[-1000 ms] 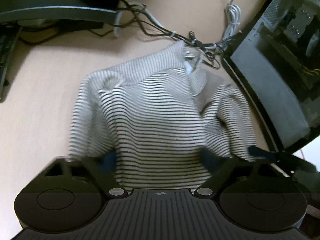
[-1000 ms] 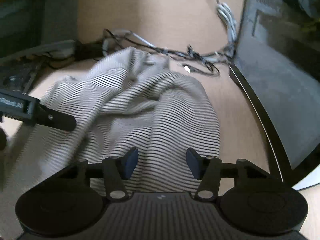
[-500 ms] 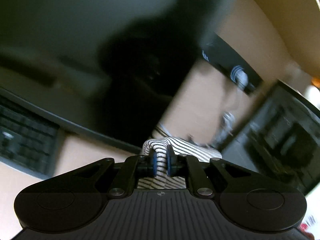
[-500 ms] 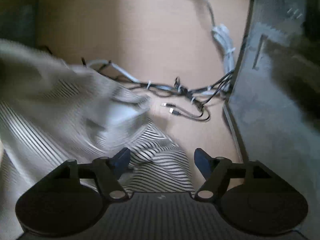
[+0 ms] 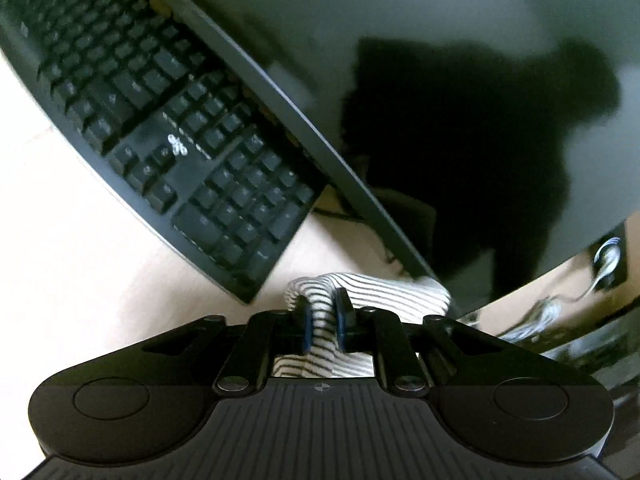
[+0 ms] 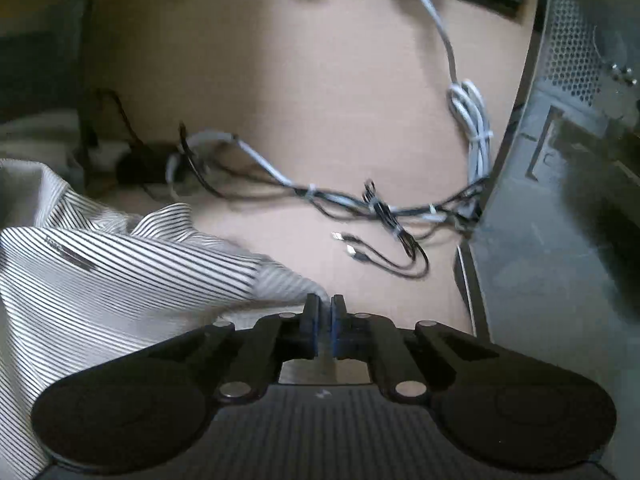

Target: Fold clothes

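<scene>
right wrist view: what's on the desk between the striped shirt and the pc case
A tangle of cables on the bare desk, between the striped shirt and pc case.

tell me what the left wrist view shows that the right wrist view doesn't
Only the left wrist view: a black keyboard and a dark monitor, with the left tool shut on a fold of cloth. Only the right wrist view: tangled cables and a computer case, with the right tool shut. Both: the striped shirt and the tan desk.
</scene>
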`<state>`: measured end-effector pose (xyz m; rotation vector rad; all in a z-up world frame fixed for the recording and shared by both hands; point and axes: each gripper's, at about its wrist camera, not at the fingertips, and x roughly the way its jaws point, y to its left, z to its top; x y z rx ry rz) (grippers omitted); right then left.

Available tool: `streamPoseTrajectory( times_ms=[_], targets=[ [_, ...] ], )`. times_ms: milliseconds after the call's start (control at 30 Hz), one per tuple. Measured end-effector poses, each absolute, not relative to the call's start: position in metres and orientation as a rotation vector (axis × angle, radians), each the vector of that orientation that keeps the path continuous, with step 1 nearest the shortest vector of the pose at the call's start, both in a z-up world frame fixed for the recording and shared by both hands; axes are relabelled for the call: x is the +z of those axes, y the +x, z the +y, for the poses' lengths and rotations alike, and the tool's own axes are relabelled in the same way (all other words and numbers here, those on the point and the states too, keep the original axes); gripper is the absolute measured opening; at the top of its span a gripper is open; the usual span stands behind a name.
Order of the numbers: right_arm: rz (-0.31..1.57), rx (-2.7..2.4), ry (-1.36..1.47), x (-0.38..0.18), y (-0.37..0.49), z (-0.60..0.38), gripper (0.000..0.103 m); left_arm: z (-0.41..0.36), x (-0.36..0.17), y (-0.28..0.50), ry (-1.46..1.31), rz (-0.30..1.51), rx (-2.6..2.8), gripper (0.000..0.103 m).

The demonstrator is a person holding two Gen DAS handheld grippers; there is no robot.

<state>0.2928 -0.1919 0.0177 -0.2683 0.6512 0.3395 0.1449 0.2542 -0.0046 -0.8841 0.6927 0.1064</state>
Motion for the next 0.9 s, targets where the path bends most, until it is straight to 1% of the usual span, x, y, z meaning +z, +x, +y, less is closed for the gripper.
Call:
streamPoseTrajectory(
  times_ms=[33, 67, 133, 167, 200, 233, 267, 300, 333, 400, 433, 500, 567, 600, 667, 700, 733, 800, 833, 900],
  targets=[
    [0.660, 0.328, -0.271, 0.016, 0.294, -0.192, 0.005, 0.253, -0.003, 0.145, -0.855, 0.698, 0.114, 0.031],
    [0.666, 0.320, -0.257, 0.017, 0.294, -0.195, 0.005, 0.252, -0.002, 0.145, -0.844, 0.704, 0.117, 0.038],
    [0.668, 0.303, -0.221, 0.018, 0.291, -0.203, 0.008, 0.256, 0.002, 0.141, -0.817, 0.710, 0.130, 0.063],
    [0.667, 0.309, -0.199, 0.020, 0.292, -0.208, 0.010, 0.258, 0.005, 0.139, -0.789, 0.707, 0.147, 0.068],
    [0.668, 0.320, -0.176, 0.022, 0.294, -0.213, 0.016, 0.257, 0.010, 0.135, -0.725, 0.694, 0.167, 0.075],
    [0.673, 0.339, -0.149, 0.024, 0.293, -0.216, 0.021, 0.256, 0.015, 0.134, -0.669, 0.685, 0.175, 0.077],
    [0.680, 0.362, -0.125, 0.026, 0.291, -0.215, 0.032, 0.255, 0.020, 0.133, -0.613, 0.675, 0.181, 0.077],
    [0.684, 0.386, -0.108, 0.026, 0.291, -0.213, 0.041, 0.252, 0.026, 0.132, -0.570, 0.664, 0.180, 0.080],
    [0.687, 0.411, -0.093, 0.025, 0.291, -0.209, 0.047, 0.247, 0.031, 0.134, -0.525, 0.654, 0.167, 0.086],
    [0.688, 0.449, -0.075, 0.022, 0.294, -0.196, 0.049, 0.236, 0.042, 0.138, -0.435, 0.632, 0.139, 0.093],
    [0.689, 0.464, -0.074, 0.020, 0.296, -0.187, 0.049, 0.228, 0.043, 0.143, -0.390, 0.626, 0.125, 0.095],
    [0.686, 0.490, -0.098, 0.011, 0.301, -0.165, 0.049, 0.205, 0.043, 0.158, -0.276, 0.633, 0.099, 0.095],
    [0.687, 0.506, -0.141, 0.001, 0.308, -0.144, 0.056, 0.180, 0.039, 0.175, -0.165, 0.648, 0.067, 0.095],
    [0.689, 0.511, -0.173, -0.005, 0.312, -0.135, 0.063, 0.168, 0.033, 0.184, -0.106, 0.665, 0.046, 0.095],
    [0.709, 0.509, -0.230, -0.018, 0.321, -0.123, 0.064, 0.150, 0.020, 0.198, -0.003, 0.690, 0.034, 0.095],
    [0.725, 0.508, -0.245, -0.023, 0.322, -0.122, 0.063, 0.144, 0.015, 0.202, 0.029, 0.699, 0.038, 0.095],
    [0.742, 0.506, -0.256, -0.027, 0.323, -0.122, 0.055, 0.141, 0.011, 0.205, 0.045, 0.708, 0.044, 0.095],
    [0.749, 0.520, -0.285, -0.030, 0.319, -0.131, 0.046, 0.139, 0.007, 0.207, 0.021, 0.721, 0.041, 0.094],
    [0.745, 0.518, -0.321, -0.030, 0.314, -0.138, 0.044, 0.139, 0.006, 0.206, -0.012, 0.725, 0.021, 0.094],
    [0.741, 0.489, -0.383, -0.030, 0.306, -0.153, 0.043, 0.134, 0.005, 0.206, -0.043, 0.732, -0.019, 0.094]
  ],
)
